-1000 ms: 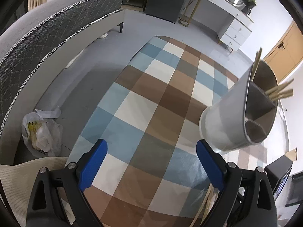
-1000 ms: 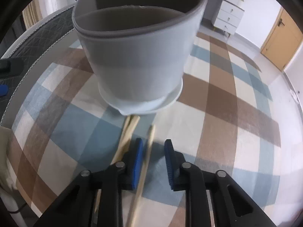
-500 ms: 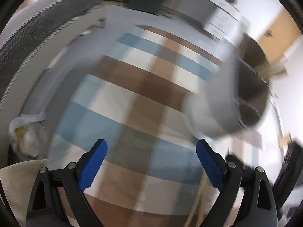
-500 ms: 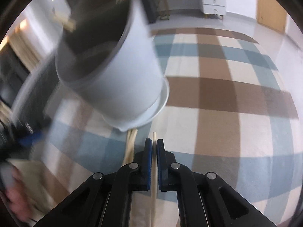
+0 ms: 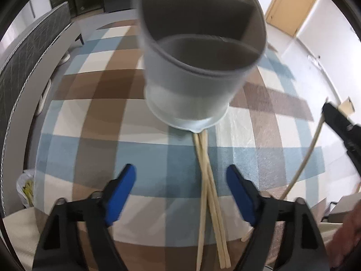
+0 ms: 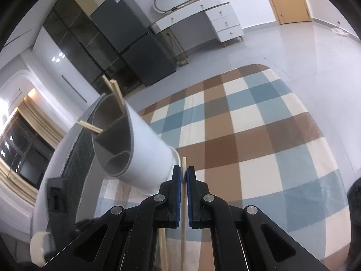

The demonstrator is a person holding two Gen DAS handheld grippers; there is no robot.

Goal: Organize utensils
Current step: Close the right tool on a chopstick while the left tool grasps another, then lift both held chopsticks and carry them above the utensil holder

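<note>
Your right gripper (image 6: 183, 176) was clamped on a single pale wooden chopstick (image 6: 183, 205), blue pads pressed to either side, its tip standing just above them. From the left wrist view that chopstick (image 5: 306, 155) hung in the air off to the right, clear of the table.

Your left gripper (image 5: 180, 188) stood wide apart, holding nothing, over the blue, brown and cream checked tablecloth (image 5: 140, 158).

The white plastic divided utensil holder (image 5: 194, 76) sat ahead on the cloth, several chopsticks leaning in its far compartment. A loose bundle of wooden chopsticks (image 5: 207, 180) lay on the cloth, running from the holder's base back between the left fingers.

No legible labels or writing.
</note>
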